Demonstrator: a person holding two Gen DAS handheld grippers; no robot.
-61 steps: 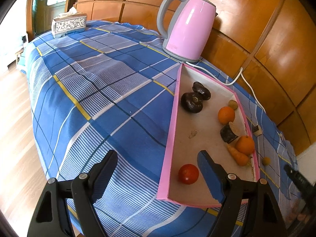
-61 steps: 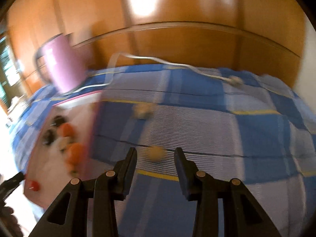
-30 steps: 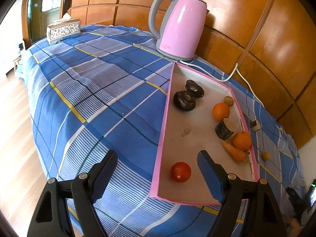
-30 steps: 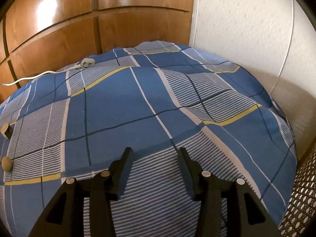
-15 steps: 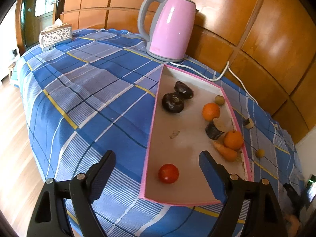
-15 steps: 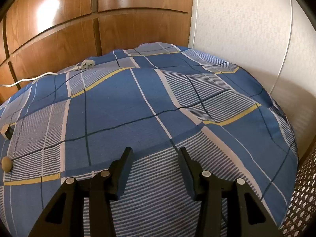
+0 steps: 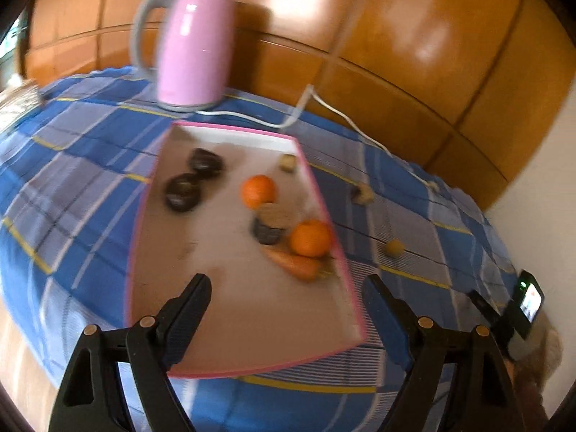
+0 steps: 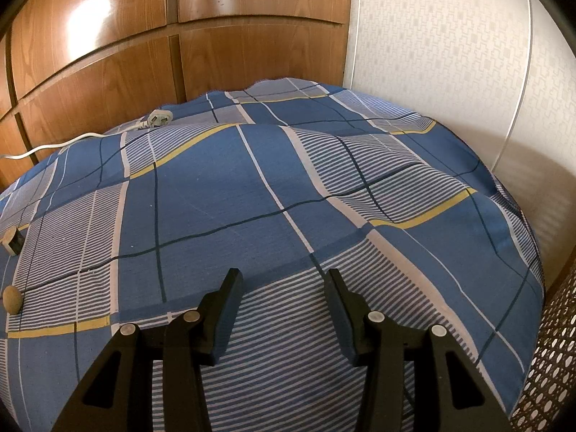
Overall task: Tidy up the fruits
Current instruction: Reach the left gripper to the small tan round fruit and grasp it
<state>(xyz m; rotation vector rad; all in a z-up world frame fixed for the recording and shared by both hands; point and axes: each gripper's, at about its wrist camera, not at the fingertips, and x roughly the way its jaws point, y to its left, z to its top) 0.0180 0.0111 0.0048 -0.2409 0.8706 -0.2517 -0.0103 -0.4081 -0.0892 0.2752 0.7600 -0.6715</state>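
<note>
left gripper: jaws wide, empty, over tray | right gripper: jaws wide, empty | small round fruit at frame's far left on bedspread, nearer right gripper

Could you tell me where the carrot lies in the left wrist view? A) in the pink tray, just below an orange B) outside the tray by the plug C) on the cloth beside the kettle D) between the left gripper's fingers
A: the carrot lies inside the pink tray, right under the nearer orange.
</note>
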